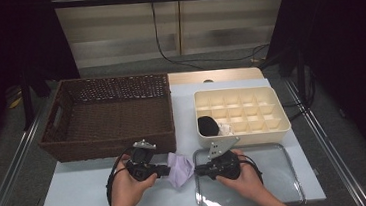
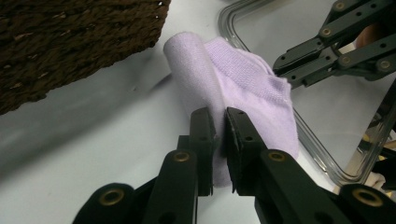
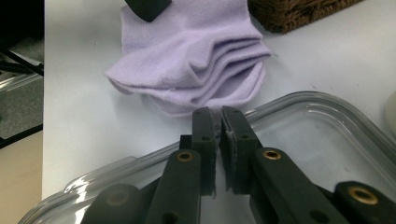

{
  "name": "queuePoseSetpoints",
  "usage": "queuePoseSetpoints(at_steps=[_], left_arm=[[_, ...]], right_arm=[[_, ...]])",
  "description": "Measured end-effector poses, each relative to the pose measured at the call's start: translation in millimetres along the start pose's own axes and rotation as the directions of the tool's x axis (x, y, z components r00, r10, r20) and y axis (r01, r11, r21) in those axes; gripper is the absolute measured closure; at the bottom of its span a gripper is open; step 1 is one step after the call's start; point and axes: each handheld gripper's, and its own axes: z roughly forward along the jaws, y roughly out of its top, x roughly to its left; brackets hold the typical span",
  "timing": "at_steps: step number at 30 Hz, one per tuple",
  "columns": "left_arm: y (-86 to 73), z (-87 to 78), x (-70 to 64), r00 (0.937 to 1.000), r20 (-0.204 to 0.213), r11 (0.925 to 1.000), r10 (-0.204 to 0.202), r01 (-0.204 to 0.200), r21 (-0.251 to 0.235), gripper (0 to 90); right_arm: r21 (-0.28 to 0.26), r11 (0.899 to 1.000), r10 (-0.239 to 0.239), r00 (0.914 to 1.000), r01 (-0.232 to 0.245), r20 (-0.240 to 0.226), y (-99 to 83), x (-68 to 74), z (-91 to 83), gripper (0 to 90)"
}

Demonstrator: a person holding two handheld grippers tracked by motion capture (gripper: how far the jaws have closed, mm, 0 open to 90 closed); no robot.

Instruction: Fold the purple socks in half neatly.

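Pinching the lilac sock [image 2: 243, 88] at one edge, my left claw [image 1: 166, 170] has its jaws nearly together with cloth between them, as its own view shows. The sock lies partly rolled on the surface [image 1: 86, 197], between the wicker basket [image 1: 111, 114] and the clear tray [image 1: 282, 174], its far edge just over the tray's rim.

My right claw [image 3: 218, 122] sits above the tray's rim with its jaws almost shut and nothing between them, its tip just short of the sock's layered hem.

I judge the step in hand to be rolling or folding the sock into a bundle for the divided box [image 1: 244, 112], where a dark roll [image 1: 207, 125] already sits in a near compartment. To do it well I should keep the left pinch firm, open the right jaws and take all the hem layers at once, not just the top one. Then roll tight, keeping the cloth off the tray rim, so the bundle does not spring open.
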Motion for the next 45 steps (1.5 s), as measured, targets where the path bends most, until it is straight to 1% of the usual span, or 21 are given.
queuePoseSetpoints(at_steps=[2,4,5,8,10,12,15,17,18,20,22,25,27,29,30,32,34,37,40,42,45], left_arm=[[1.7,-0.2,-2.6,1.0000,0.003,1.0000,0.005,-0.005,-0.005,83.0],[3.1,-0.4,-4.3,0.9999,0.006,0.9999,0.009,-0.009,-0.008,83.6],[3.8,-0.2,-5.9,0.9999,0.005,0.9998,0.011,-0.011,-0.015,83.8],[6.5,1.4,-10.1,0.9997,0.014,0.9997,0.022,-0.022,-0.014,84.1],[7.5,3.7,-11.3,0.9997,0.008,0.9998,0.022,-0.022,-0.005,84.1],[7.6,5.1,-10.9,0.9996,-0.004,0.9996,0.028,-0.028,0.004,84.1],[7.2,5.2,-9.0,0.9997,-0.003,0.9997,0.025,-0.025,0.007,84.0],[7.3,5.3,-9.3,0.9999,0.003,0.9999,0.015,-0.015,-0.002,84.0],[7.6,5.1,-9.1,0.9998,0.009,0.9998,0.017,-0.017,0.001,84.0],[7.9,5.0,-9.5,0.9998,0.010,0.9999,0.015,-0.015,-0.001,84.0],[7.9,5.7,-9.0,0.9998,0.011,0.9999,0.014,-0.014,0.004,84.0],[7.7,7.0,-7.6,0.9998,0.021,1.0000,0.001,-0.001,0.001,84.0],[7.8,6.7,-7.0,0.9997,0.025,1.0000,-0.003,0.004,-0.001,84.1],[7.7,6.5,-7.3,0.9999,0.017,0.9999,-0.003,0.003,-0.012,84.2],[7.8,7.0,-7.2,0.9999,0.016,1.0000,-0.002,0.003,-0.010,84.4],[7.3,9.5,-7.3,0.9998,0.017,1.0000,-0.005,0.005,-0.008,84.5],[7.2,11.3,-7.2,0.9997,0.025,0.9999,-0.007,0.007,-0.009,84.6],[7.7,10.1,-6.9,0.9997,0.024,0.9999,-0.009,0.009,-0.013,84.6],[7.4,10.6,-7.2,0.9996,0.027,0.9999,-0.008,0.008,-0.011,84.6],[7.8,11.3,-8.2,0.9996,0.028,0.9999,0.000,0.000,-0.011,84.6],[9.1,12.2,-11.1,0.9995,0.030,0.9999,0.007,-0.006,-0.014,84.5]], right_arm=[[0.001,1.000,0.002,1.0000,-0.002,-0.003,0.9,0.8,1.1,84.3],[-0.001,1.000,-0.009,1.0000,0.009,0.000,1.8,1.1,2.0,84.3],[0.000,1.000,-0.004,1.0000,0.004,-0.001,2.1,1.7,2.2,84.4],[0.001,1.000,-0.004,1.0000,0.004,0.000,2.5,2.4,2.7,84.4],[-0.002,1.000,-0.005,1.0000,0.005,-0.001,2.6,3.0,3.1,84.3],[0.007,1.000,-0.013,0.9998,0.012,0.015,4.1,2.6,0.9,84.3],[-0.029,1.000,-0.010,0.9998,0.010,0.015,10.2,1.9,-5.2,84.9],[-0.037,0.999,-0.012,0.9999,0.013,0.007,15.7,3.1,-5.9,85.0],[-0.043,0.999,-0.014,0.9999,0.014,0.003,18.7,3.9,-5.1,85.2],[-0.043,0.999,-0.024,0.9997,0.024,-0.002,25.5,5.5,-1.6,85.2],[-0.059,0.998,-0.033,0.9995,0.032,-0.006,32.9,7.1,2.0,85.4],[-0.055,0.998,-0.042,0.9988,0.040,-0.025,41.7,9.5,11.3,85.3],[-0.047,0.998,-0.039,0.9983,0.037,-0.043,42.3,11.2,18.9,85.2],[-0.009,0.999,-0.052,0.9982,0.052,-0.029,40.3,13.9,27.6,85.2],[-0.001,0.999,-0.050,0.9982,0.050,-0.033,38.2,13.1,31.9,85.4],[0.002,1.000,-0.029,0.9987,0.029,-0.042,34.6,10.7,37.6,86.0],[0.002,1.000,-0.027,0.9987,0.027,-0.045,34.3,9.6,38.9,86.1],[0.005,0.999,-0.044,0.9986,0.044,-0.031,36.9,10.8,33.4,85.5],[-0.020,0.999,-0.038,0.9990,0.037,-0.022,37.4,6.8,21.5,85.4],[-0.036,0.999,-0.027,0.9996,0.027,-0.006,35.5,1.9,9.7,85.4],[-0.030,0.999,-0.013,0.9998,0.013,0.018,27.9,-4.9,-1.9,85.4]])
